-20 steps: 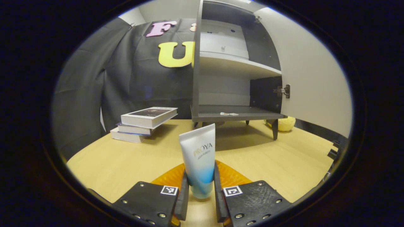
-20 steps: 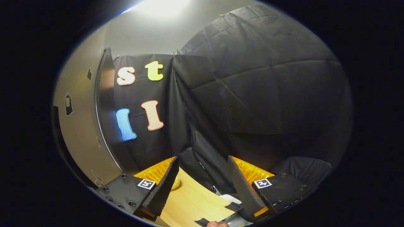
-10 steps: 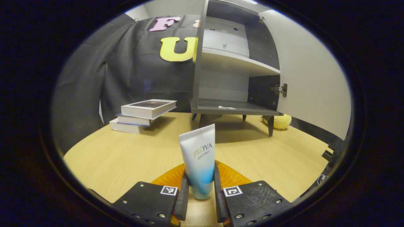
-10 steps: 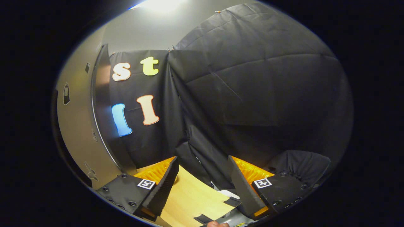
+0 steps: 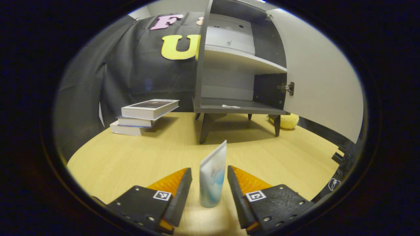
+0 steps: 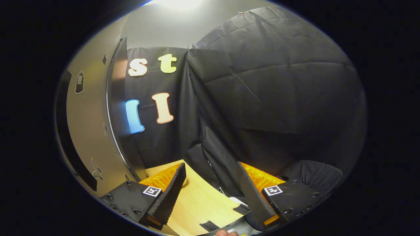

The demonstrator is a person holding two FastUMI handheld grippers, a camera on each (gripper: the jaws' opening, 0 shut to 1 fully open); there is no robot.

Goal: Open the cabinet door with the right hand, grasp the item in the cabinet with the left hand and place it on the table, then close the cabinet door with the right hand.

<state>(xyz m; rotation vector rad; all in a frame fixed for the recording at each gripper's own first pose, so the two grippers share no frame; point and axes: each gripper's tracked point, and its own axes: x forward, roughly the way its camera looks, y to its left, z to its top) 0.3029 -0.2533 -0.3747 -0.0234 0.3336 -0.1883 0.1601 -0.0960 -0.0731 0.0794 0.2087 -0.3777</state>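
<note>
A white-and-blue cosmetic tube [image 5: 212, 175] stands cap-down on the wooden table [image 5: 131, 157], turned edge-on. My left gripper [image 5: 210, 183] is open around it, its fingers apart from the tube on both sides. Behind stands the grey cabinet [image 5: 229, 65] with its door [image 5: 321, 82] swung open to the right; its shelves hold no large item. In the right gripper view my right gripper [image 6: 210, 186] is open with nothing between its fingers, low over the table corner [image 6: 197, 206], with the open door's edge [image 6: 113, 108] on its left.
A stack of three books [image 5: 144, 116] lies on the table left of the cabinet. A yellow soft object [image 5: 287, 121] sits behind the cabinet's right leg. A small white scrap [image 5: 231, 106] lies on the bottom shelf. Black cloth walls enclose the booth.
My left gripper has opened and let go of the tube, which now stands on the table turned edge-on. The right gripper has shifted only slightly beside the door.
</note>
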